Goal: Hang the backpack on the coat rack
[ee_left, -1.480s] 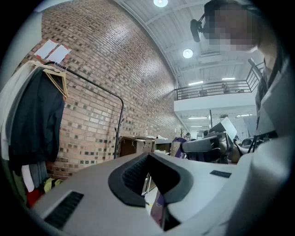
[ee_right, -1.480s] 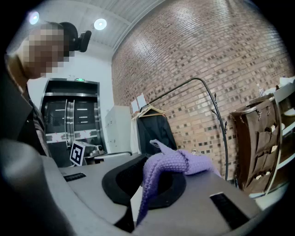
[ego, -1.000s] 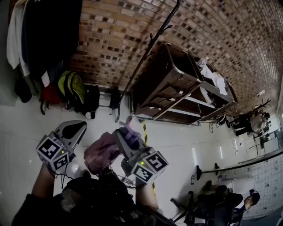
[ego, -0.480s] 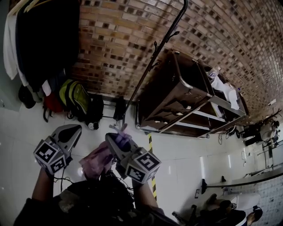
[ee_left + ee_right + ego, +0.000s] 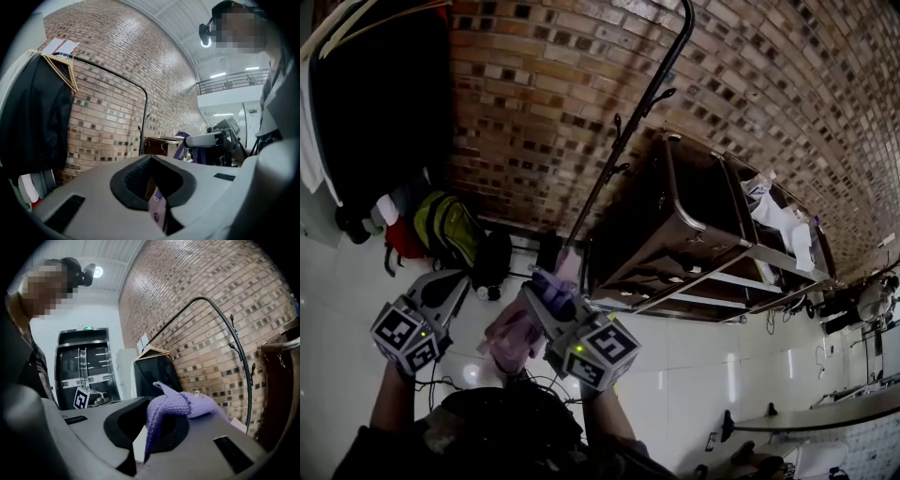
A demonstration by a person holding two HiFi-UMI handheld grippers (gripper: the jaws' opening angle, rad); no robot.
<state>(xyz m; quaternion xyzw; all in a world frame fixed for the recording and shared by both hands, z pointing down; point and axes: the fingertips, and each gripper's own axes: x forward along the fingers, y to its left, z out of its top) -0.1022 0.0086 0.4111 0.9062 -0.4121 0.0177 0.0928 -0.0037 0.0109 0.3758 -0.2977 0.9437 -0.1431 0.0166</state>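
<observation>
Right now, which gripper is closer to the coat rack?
Right. The right gripper, holding the backpack strap, sits just left of the coat rack; the left gripper is farther left.

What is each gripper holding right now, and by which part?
Right gripper: shut on the purple knitted strap of the backpack. Left gripper: shut on a thin pinkish piece of it, possibly a tag.

Grey left gripper [image 5: 448,284] and right gripper [image 5: 546,289] each carry a black-and-white marker cube (small green light).
</observation>
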